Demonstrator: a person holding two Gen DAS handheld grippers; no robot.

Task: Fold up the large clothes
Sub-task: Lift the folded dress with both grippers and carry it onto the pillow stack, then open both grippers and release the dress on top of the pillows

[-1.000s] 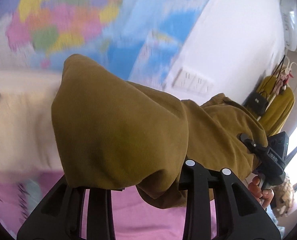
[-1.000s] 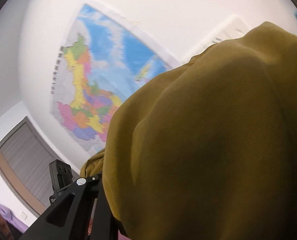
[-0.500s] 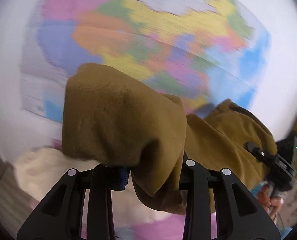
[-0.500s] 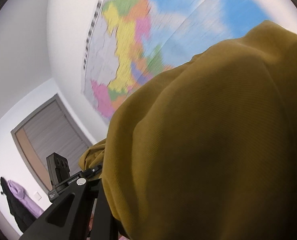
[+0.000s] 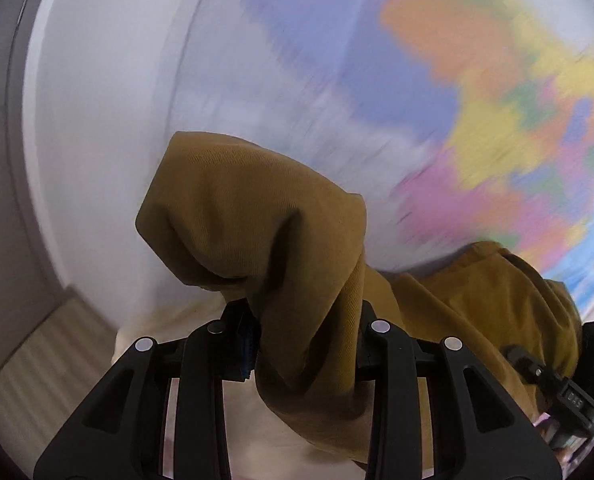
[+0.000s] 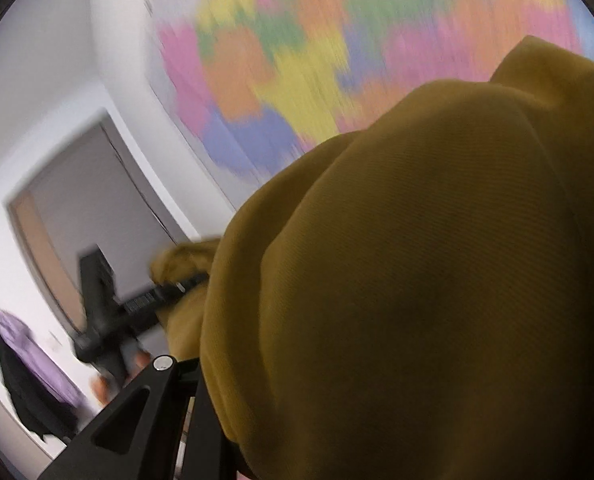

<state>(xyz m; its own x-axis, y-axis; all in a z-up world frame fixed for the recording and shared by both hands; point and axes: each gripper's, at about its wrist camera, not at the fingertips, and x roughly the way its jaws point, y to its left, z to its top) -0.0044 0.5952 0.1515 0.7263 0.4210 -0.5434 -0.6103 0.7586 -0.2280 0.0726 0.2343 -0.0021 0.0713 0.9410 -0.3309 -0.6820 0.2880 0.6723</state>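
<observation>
A large wall map (image 5: 477, 92) in patches of orange, yellow, pink, green and blue is seen blurred on a white wall (image 5: 109, 128). A grey door (image 6: 93, 200) in a pale frame is set to its left. Purple and black clothes (image 6: 25, 364) are hung beside it. A strip of pale wood-look floor (image 5: 37, 356) is visible.

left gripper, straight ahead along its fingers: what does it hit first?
The mustard-brown corduroy garment already bunched in the left gripper. Beyond it, probably the white wall with the colourful map; depth is unclear.
</observation>
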